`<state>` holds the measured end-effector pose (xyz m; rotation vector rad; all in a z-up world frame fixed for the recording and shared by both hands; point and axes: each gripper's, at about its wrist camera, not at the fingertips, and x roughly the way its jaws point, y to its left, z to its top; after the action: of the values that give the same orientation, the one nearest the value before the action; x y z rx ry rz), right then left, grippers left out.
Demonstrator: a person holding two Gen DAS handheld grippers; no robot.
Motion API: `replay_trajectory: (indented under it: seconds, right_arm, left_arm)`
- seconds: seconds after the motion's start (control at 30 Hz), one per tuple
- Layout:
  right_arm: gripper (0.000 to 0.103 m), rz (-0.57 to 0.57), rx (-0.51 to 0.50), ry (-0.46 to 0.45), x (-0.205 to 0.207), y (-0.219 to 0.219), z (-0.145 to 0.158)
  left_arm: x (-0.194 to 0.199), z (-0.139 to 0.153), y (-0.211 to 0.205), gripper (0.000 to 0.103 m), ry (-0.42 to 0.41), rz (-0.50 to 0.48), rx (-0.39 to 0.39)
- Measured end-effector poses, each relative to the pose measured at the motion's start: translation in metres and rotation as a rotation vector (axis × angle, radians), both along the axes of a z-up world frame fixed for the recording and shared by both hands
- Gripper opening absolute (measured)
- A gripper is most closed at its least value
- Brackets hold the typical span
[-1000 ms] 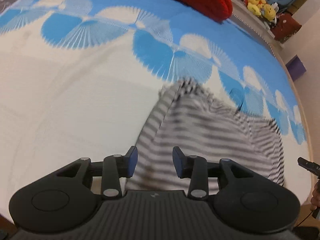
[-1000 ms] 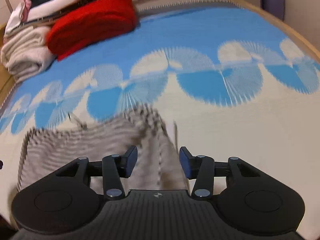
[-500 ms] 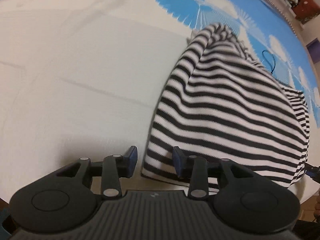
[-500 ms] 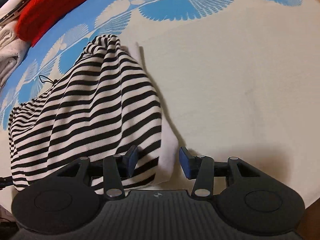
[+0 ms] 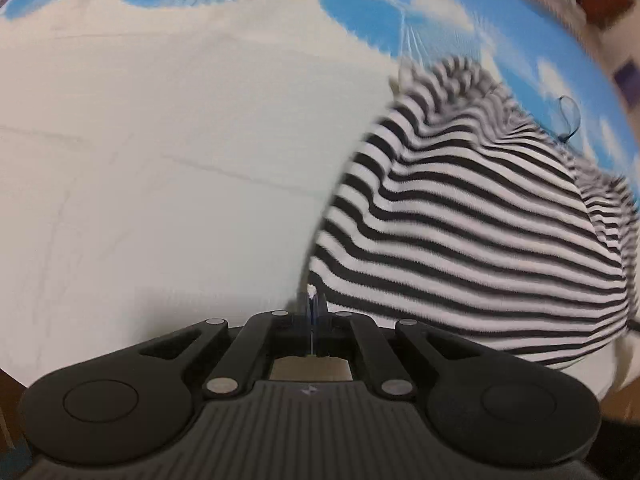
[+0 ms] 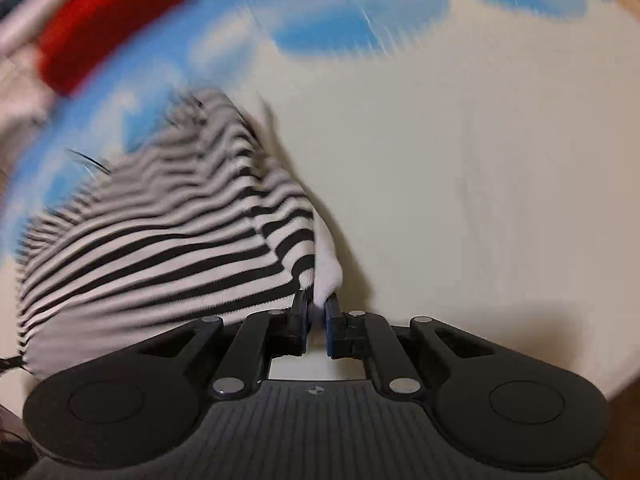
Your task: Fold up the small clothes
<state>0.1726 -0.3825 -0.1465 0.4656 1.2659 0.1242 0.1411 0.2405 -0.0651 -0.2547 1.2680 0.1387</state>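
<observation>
1. On the bed, over a cream sheet printed with blue fan shapes (image 5: 168,184), lies a small black-and-white striped knit garment (image 5: 472,232), bunched and partly lifted at its near edge.
2. At the garment's near left corner, the left hand-held gripper (image 5: 313,304) has its fingers pressed together, with a sliver of white fabric showing between them, so it is pinching the hem.
3. At the near right corner, the right hand-held gripper (image 6: 316,312) pinches the white inner edge of the striped garment (image 6: 160,248); a narrow gap filled with cloth sits between its blue pads (image 6: 330,312).
4. From both pinched corners the cloth rises and drapes away toward the far side of the sheet (image 6: 480,184).
5. A thin dark cord loop (image 5: 570,114) pokes out near the garment's far edge.
6. Beyond it, in the right wrist view, a folded red fabric item (image 6: 116,20) rests on the blue part of the sheet, heavily blurred.
</observation>
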Motion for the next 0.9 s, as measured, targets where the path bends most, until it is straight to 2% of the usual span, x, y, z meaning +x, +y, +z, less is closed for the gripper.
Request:
replay_trajectory:
  seconds: [0.07, 0.13, 0.17, 0.2, 0.23, 0.3, 0.4, 0.47, 0.5, 0.6, 0.73, 0.83, 0.9]
  right_arm:
    - [0.008, 0.038, -0.038, -0.017, 0.000, 0.009, 0.002]
    - [0.010, 0.036, -0.049, -0.027, 0.002, 0.013, 0.006]
    - [0.013, 0.025, -0.060, -0.034, 0.000, 0.012, 0.009]
    - [0.014, 0.011, -0.097, -0.062, -0.001, 0.011, 0.015]
    - [0.017, 0.002, -0.142, -0.099, -0.005, 0.012, 0.023]
    - [0.020, 0.006, -0.176, -0.187, -0.003, 0.014, 0.033]
    - [0.021, 0.032, -0.046, -0.247, 0.003, 0.020, 0.039]
    - [0.028, 0.082, 0.018, -0.226, 0.009, 0.032, 0.034]
    - [0.032, 0.126, 0.016, -0.190, 0.013, 0.042, 0.027]
    - [0.034, 0.237, -0.151, -0.032, 0.016, 0.066, -0.002]
    - [0.036, 0.216, -0.158, -0.042, 0.020, 0.070, 0.002]
    - [0.036, 0.213, -0.171, -0.048, 0.021, 0.073, 0.006]
    - [0.036, 0.208, -0.191, -0.090, 0.021, 0.074, 0.014]
  left_arm:
    - [0.001, 0.000, -0.005, 0.004, 0.014, -0.013, 0.014]
    - [0.000, 0.009, -0.010, 0.008, -0.028, -0.018, 0.062]
    - [0.001, 0.015, -0.012, 0.018, -0.064, -0.020, 0.077]
    - [0.000, 0.021, -0.014, 0.023, -0.111, -0.021, 0.073]
    - [-0.002, 0.026, -0.015, 0.029, -0.152, -0.021, 0.056]
    - [0.001, 0.034, -0.023, 0.029, -0.229, -0.040, -0.011]
    - [0.008, 0.039, -0.044, 0.029, -0.275, -0.107, -0.082]
    - [0.017, 0.037, -0.069, 0.030, -0.279, -0.166, -0.105]
    - [0.021, 0.036, -0.078, 0.031, -0.277, -0.188, -0.109]
    - [0.039, 0.029, -0.110, 0.031, -0.267, -0.232, -0.121]
    - [0.066, 0.015, -0.141, 0.031, -0.258, -0.234, -0.110]
    - [0.093, -0.016, -0.148, 0.031, -0.163, -0.163, 0.011]
    - [0.104, -0.026, -0.145, 0.031, -0.145, -0.098, 0.031]
